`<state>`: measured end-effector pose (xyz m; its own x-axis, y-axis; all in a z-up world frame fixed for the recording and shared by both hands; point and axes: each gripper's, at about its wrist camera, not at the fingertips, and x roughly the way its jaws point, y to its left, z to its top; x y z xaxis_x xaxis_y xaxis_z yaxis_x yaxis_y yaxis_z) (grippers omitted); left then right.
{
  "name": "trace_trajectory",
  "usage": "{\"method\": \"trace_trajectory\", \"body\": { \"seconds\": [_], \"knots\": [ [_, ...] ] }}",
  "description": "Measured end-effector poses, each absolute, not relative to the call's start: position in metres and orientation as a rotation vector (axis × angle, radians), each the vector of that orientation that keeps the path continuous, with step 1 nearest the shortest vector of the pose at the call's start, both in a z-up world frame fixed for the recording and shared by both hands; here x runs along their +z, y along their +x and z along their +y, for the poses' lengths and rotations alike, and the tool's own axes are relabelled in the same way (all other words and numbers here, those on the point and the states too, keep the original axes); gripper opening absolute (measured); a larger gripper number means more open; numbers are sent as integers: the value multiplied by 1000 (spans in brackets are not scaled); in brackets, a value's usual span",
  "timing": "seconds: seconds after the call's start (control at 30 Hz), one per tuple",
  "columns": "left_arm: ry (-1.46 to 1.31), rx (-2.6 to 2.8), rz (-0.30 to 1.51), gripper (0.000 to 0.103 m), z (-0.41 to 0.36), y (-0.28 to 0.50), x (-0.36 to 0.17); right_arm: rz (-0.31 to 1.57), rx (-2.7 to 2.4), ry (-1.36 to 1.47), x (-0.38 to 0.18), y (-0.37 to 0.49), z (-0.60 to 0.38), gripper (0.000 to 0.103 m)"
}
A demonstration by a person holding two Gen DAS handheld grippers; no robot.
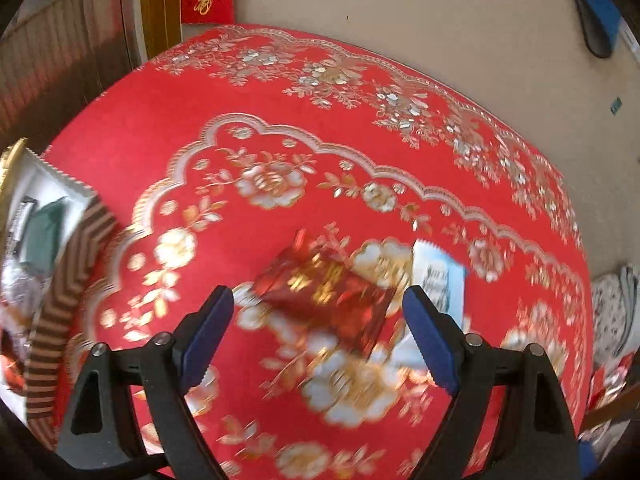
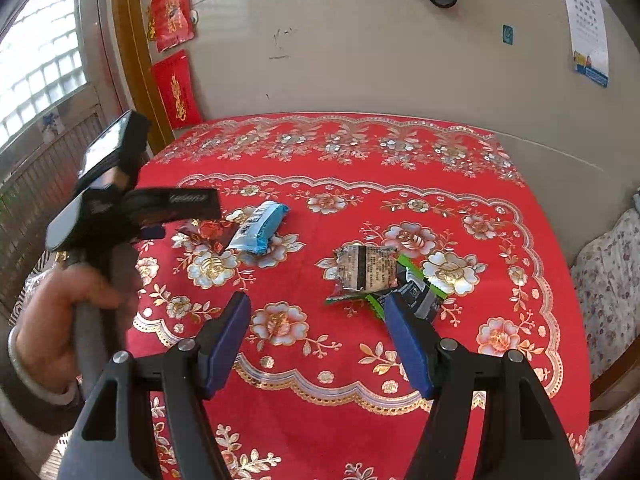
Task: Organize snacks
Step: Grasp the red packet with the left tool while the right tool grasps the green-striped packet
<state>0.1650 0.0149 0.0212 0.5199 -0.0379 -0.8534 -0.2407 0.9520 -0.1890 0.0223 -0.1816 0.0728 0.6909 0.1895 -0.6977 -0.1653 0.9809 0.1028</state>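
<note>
A red and gold snack packet [image 1: 326, 294] lies on the red floral tablecloth [image 1: 280, 92], just ahead of my open left gripper [image 1: 318, 304], between its jaws. A light blue packet [image 1: 440, 276] lies beside it on the right. In the right wrist view the same red packet [image 2: 206, 232] and blue packet [image 2: 260, 228] lie at the left, under the left gripper body [image 2: 120, 200]. A silver packet [image 2: 366, 268] and a green and black packet [image 2: 416, 292] lie near the middle, just beyond my open, empty right gripper [image 2: 318, 308].
A striped box [image 1: 64, 300] holding snack packets [image 1: 36, 216] stands at the table's left edge. A beige wall [image 2: 360, 60] runs behind the table. A chair with floral fabric [image 2: 608, 280] stands at the right.
</note>
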Motion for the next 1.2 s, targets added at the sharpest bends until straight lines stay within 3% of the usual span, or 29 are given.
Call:
{"method": "trace_trajectory", "body": {
  "seconds": [0.37, 0.53, 1.0, 1.2],
  "knots": [
    [-230, 88, 1056, 88, 5, 184, 7, 827, 216, 63, 61, 38, -188, 69],
    [-259, 24, 1057, 77, 23, 178, 9, 827, 240, 48, 62, 44, -175, 69],
    [-240, 129, 1059, 78, 5, 192, 9, 831, 268, 47, 64, 57, -163, 69],
    [-119, 70, 1042, 59, 8, 179, 9, 832, 277, 73, 63, 62, -167, 69]
  ]
}}
